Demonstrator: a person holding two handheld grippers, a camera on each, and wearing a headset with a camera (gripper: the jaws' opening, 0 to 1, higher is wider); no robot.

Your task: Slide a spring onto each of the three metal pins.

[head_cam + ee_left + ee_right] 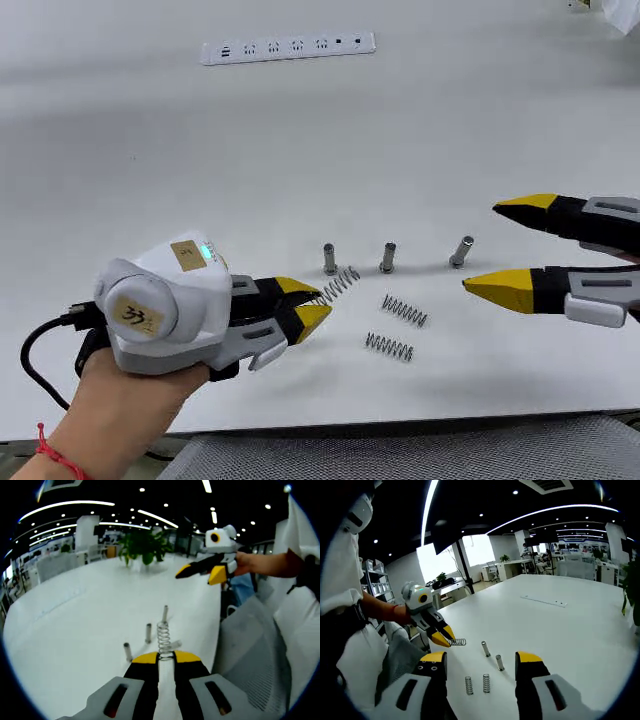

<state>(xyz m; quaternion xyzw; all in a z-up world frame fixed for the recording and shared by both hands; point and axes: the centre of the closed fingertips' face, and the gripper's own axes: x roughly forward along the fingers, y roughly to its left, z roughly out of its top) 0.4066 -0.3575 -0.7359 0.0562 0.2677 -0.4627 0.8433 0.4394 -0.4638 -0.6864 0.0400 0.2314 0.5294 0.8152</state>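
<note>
While the left gripper has its jaws closed on one end of a spring, the right gripper hovers at the table's right side with its jaws wide apart, gripping nothing. The held spring slants up and away from the jaw tips, and its free end sits just beside the foot of the left pin. It is on no pin. The three pins form a row: the left pin and the middle pin stand upright, and the right pin leans. All three are bare. Two loose springs lie flat on the table just in front of the middle pin, one nearer the person than the other and apart from it. A power strip lies at the far edge.
</note>
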